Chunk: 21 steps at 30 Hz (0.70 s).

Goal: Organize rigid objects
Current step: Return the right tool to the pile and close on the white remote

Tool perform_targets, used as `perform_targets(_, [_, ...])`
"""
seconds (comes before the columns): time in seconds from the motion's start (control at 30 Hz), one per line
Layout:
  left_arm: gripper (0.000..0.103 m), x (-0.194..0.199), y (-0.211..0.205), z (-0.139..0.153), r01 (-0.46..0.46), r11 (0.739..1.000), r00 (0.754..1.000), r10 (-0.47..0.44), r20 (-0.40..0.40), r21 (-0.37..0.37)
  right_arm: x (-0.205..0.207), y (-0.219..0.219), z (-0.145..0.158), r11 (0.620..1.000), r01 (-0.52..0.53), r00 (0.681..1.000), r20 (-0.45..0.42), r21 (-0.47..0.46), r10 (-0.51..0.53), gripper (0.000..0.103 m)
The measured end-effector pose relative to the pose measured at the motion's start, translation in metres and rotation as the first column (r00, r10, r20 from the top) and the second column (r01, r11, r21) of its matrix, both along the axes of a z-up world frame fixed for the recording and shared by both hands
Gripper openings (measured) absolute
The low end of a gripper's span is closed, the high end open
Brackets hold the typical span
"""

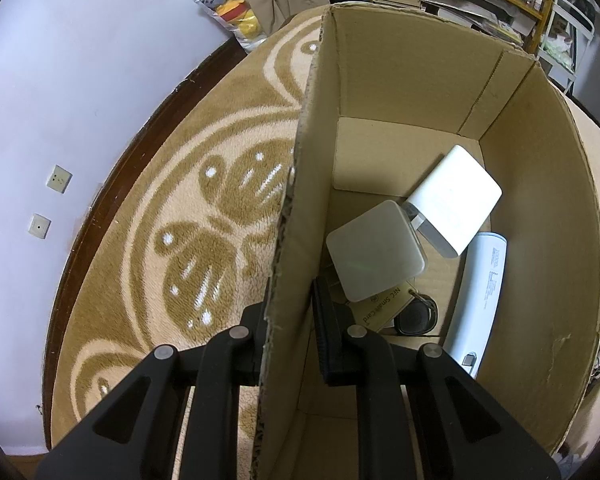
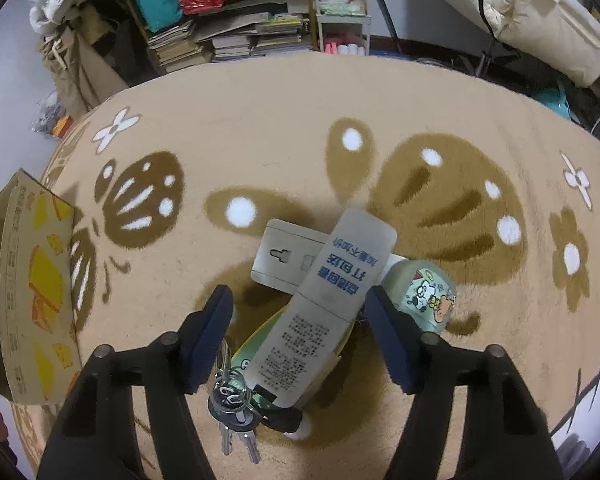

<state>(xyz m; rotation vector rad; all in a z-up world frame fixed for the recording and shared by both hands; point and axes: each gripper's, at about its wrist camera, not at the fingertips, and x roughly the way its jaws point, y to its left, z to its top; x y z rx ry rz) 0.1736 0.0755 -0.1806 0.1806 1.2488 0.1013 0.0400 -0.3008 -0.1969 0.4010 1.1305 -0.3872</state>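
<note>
My left gripper is shut on the left wall of an open cardboard box, one finger outside and one inside. In the box lie two white square chargers, a long white power bank, an NFC card and a small black item. My right gripper points down over a pile on the carpet, jaws open astride a frosted case with blue print. Under the case are a white wall plate, a cartoon-stickered box, a green card and a bunch of keys.
The cardboard box stands at the left edge of the right wrist view, on the patterned tan carpet. Shelves with stacked books line the far side. A bag of plush toys lies by the lilac wall.
</note>
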Motion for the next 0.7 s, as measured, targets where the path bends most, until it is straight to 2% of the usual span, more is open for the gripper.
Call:
perform_targets(0.03, [0.014,0.0,0.0,0.0,-0.001,1.0,1.0,0.001,0.0,-0.001,0.0,-0.002,-0.003,1.0,0.009,1.0,-0.009,0.009,-0.009,0.057])
perform_targets(0.17, [0.014,0.0,0.0,0.0,0.001,1.0,1.0,-0.001,-0.001,0.0,-0.001,-0.006,-0.012,0.999,0.03,0.999,-0.025,0.036,-0.029,0.055])
perform_targets(0.37, [0.014,0.0,-0.001,0.0,0.004,1.0,1.0,-0.004,0.0,0.004,0.003,-0.011,-0.018,0.999,0.046,0.999,-0.025,0.028,-0.045,0.054])
perform_targets(0.43, [0.014,-0.001,-0.001,0.0,0.004,1.0,1.0,-0.004,-0.001,0.004,0.006,-0.012,-0.022,0.998,0.045,0.999,-0.028,0.033,-0.044,0.049])
perform_targets(0.6, [0.014,-0.001,-0.001,0.0,0.004,1.0,1.0,-0.004,0.0,0.004,0.014,-0.008,-0.032,0.998,0.029,0.999,-0.015,0.058,-0.028,0.05])
perform_targets(0.7, [0.014,-0.001,-0.001,0.0,0.006,1.0,1.0,-0.006,0.0,0.006,0.019,0.0,-0.034,1.0,-0.006,1.0,-0.016,0.013,0.006,0.051])
